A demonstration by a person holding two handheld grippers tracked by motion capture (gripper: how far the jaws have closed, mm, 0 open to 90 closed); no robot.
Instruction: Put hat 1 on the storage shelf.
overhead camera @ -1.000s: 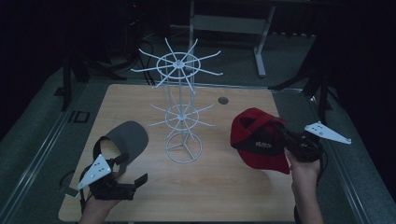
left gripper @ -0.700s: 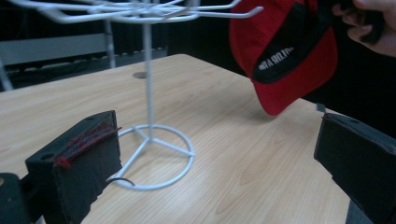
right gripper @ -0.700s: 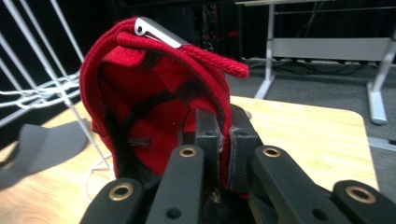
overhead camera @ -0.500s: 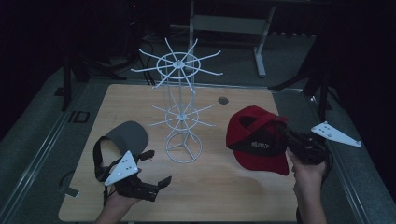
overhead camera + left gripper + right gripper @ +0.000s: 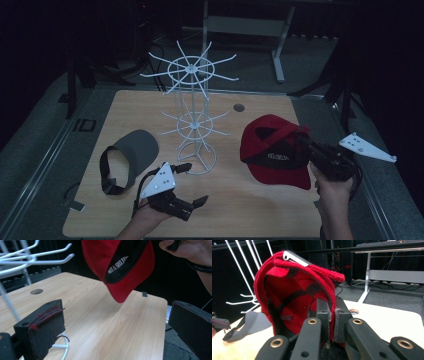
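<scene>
At the near edge of the table, left of centre, the left gripper [image 5: 189, 185] sits low over the wood in the person's left hand [image 5: 150, 217]. Its jaws stand wide apart with nothing between them; in the left gripper view only bare tabletop lies in the gap, and the pad on one jaw is frayed with red threads.

At the near right, the right gripper [image 5: 305, 142] is held up in the right hand [image 5: 332, 192]. Its jaws are pressed together on the rim of the red cap [image 5: 272, 150], gripping the fabric at the back edge. The cap hangs lifted off the table, its peak tipped down toward the near side. In the right gripper view its open underside faces the camera, showing the lining and the strap with its metal clasp.

A little farther in, at the left, a grey visor [image 5: 132, 152] lies flat on the table, well apart from the left gripper. Near the middle stands a white wire rack [image 5: 195, 115] with two tiers of hooks, its round base resting on the wood, between the visor and the cap.

The table [image 5: 240, 210] is light wood with rounded corners and a small round hole [image 5: 239, 107] toward its far right. Beyond it the room is dark, with a metal-legged desk frame [image 5: 277, 45] against the far side.
</scene>
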